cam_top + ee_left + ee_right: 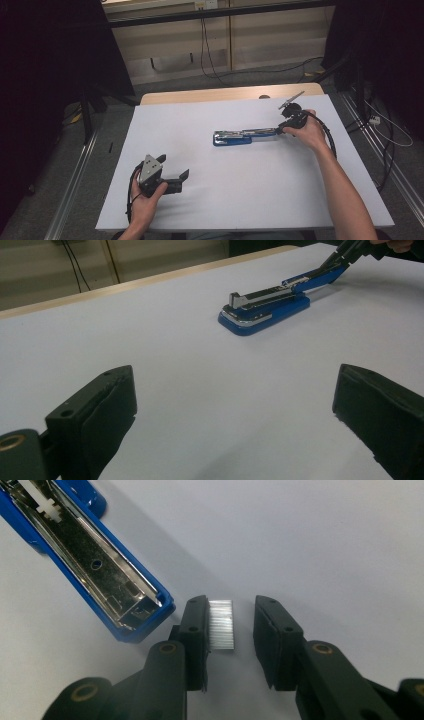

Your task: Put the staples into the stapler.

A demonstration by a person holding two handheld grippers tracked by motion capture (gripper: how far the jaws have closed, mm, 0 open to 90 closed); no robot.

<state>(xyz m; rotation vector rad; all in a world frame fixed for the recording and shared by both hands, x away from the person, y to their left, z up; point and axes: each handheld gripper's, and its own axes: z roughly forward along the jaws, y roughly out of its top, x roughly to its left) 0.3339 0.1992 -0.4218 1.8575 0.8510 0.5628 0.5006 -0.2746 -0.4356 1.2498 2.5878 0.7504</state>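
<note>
A blue stapler (233, 137) lies in the middle of the white table (225, 200), hinged open, with its metal-lined top arm (100, 565) stretched toward my right gripper (281, 129). In the right gripper view a short silver strip of staples (221, 625) sits between the jaws of the right gripper (231, 605). The strip rests against the left pad, and a gap separates it from the right pad. My left gripper (173, 168) rests near the table's front left, wide open with bare table between its jaws. The left gripper view shows the stapler (265, 307) far ahead.
The white sheet covers a wooden table whose far edge (225, 94) shows as a tan band. Black cables (210, 60) trail over the floor and wall beyond it. Dark stands and rails flank both sides of the table.
</note>
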